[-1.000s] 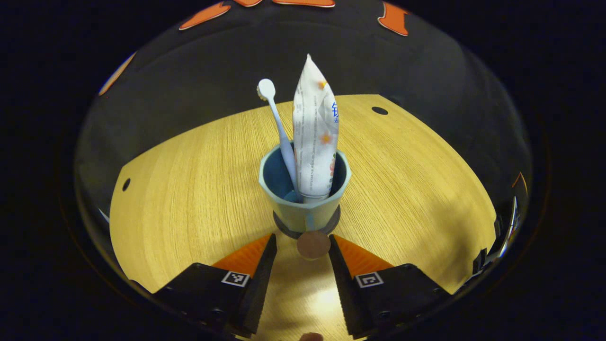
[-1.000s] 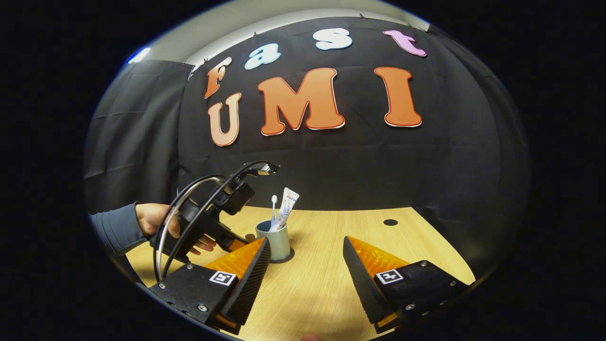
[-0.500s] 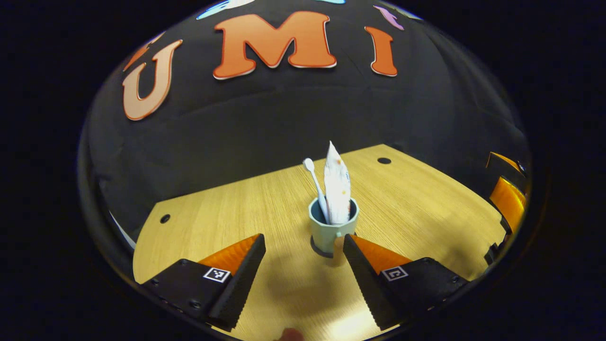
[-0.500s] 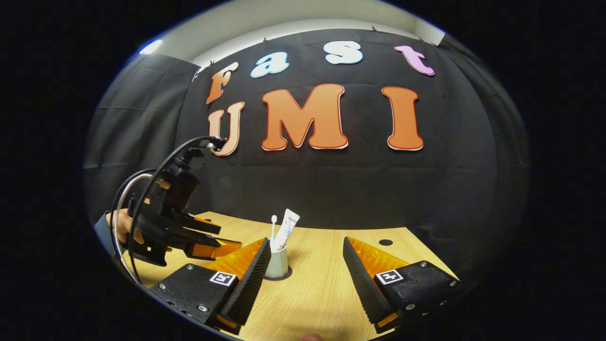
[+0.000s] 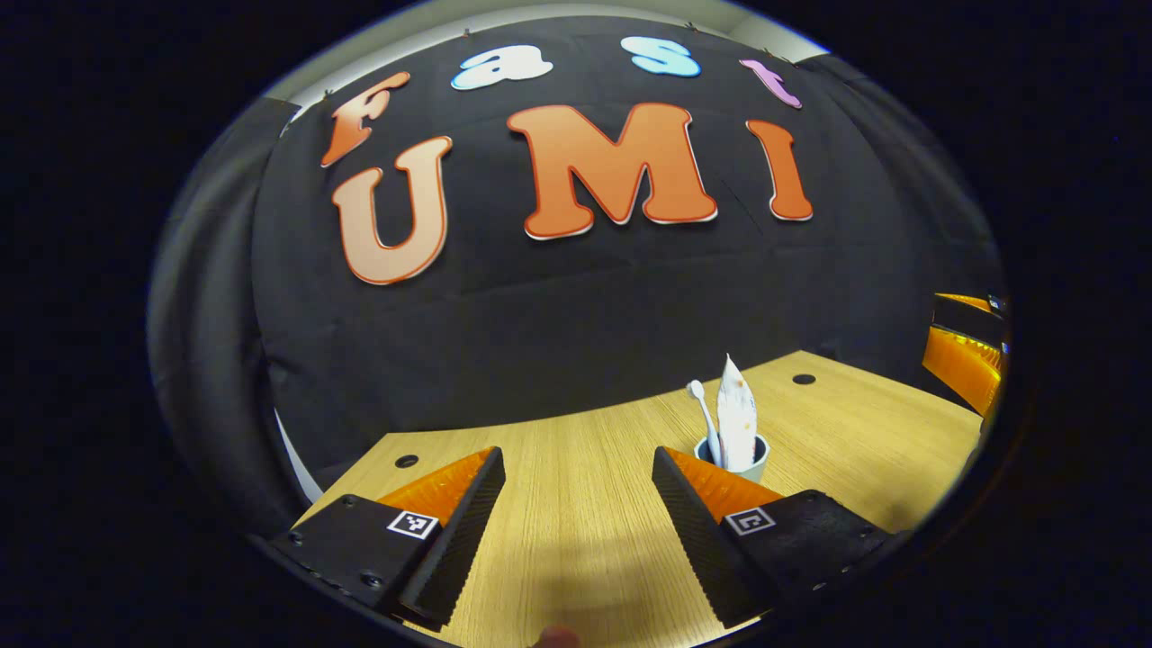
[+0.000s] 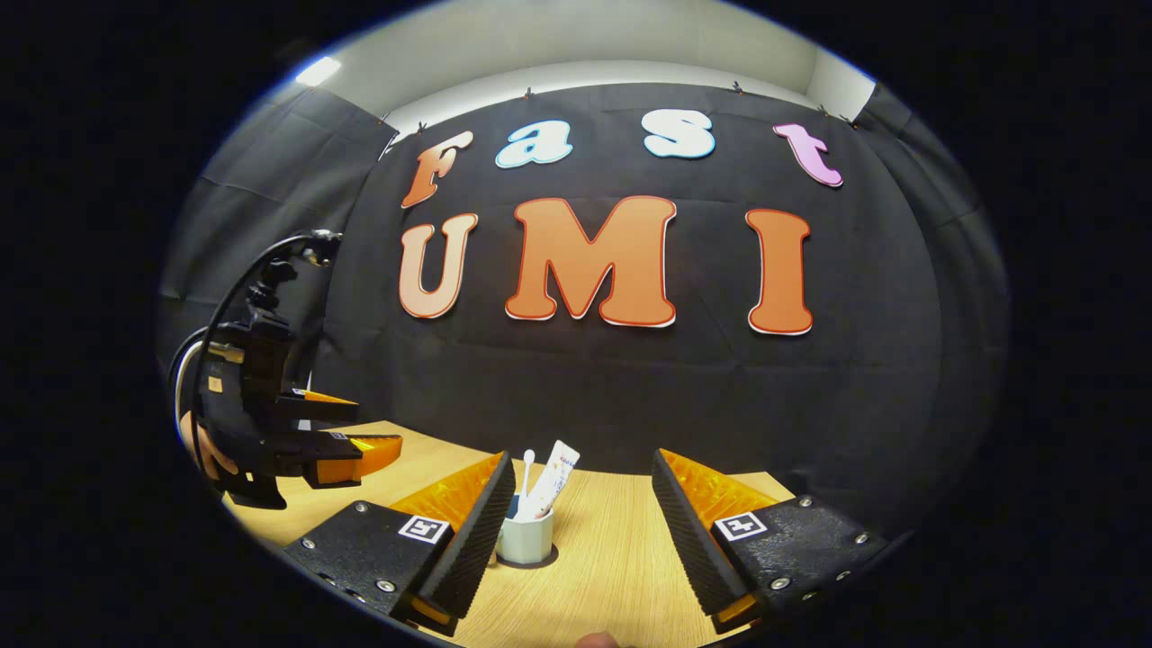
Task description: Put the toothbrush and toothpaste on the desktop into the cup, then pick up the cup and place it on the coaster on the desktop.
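A pale blue cup stands upright on a dark round coaster on the wooden desktop. A white toothbrush and a white toothpaste tube lean inside it. In the left gripper view the cup with its toothbrush and toothpaste tube sits just beyond my right finger. My left gripper is open with nothing between its fingers, well back from the cup. My right gripper is open too, held off from the cup. The left gripper appears raised at the left in the right gripper view.
The desktop has small round holes near its far edge. The black cloth wall rises right behind the desk. Part of the other gripper shows at the right edge of the left gripper view.
My left gripper has pulled back and lifted away from the cup, which stays on the coaster. My right gripper has tilted upward and drawn back slightly.
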Available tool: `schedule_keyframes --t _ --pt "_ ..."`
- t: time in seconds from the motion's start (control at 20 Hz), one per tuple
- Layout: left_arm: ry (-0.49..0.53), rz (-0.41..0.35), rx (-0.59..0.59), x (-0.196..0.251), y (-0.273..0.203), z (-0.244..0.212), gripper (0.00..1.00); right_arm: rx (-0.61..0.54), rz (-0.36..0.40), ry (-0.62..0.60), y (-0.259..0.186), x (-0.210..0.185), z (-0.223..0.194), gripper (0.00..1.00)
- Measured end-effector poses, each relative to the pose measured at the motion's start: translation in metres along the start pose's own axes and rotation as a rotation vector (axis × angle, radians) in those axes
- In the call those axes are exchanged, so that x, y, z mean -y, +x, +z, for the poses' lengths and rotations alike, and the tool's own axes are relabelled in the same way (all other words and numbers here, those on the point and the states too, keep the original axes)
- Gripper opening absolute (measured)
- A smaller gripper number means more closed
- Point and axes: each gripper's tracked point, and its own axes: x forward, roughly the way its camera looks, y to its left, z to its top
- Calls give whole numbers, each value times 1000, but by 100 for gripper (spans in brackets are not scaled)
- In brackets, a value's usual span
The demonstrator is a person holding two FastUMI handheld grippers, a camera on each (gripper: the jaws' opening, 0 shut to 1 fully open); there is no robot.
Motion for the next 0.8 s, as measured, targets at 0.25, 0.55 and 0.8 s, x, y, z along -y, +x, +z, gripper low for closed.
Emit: schedule_keyframes --t 0.25,0.55,0.8 --pt "-57 55 185 -14 -26 29 99 63 -19 -3 7 -6 14 92" --pt "-100 95 297 -19 -43 29 99 92 -18 -22 10 -14 9 92" --pt "-101 119 337 -26 -47 36 99 107 -14 6 15 -16 12 92"
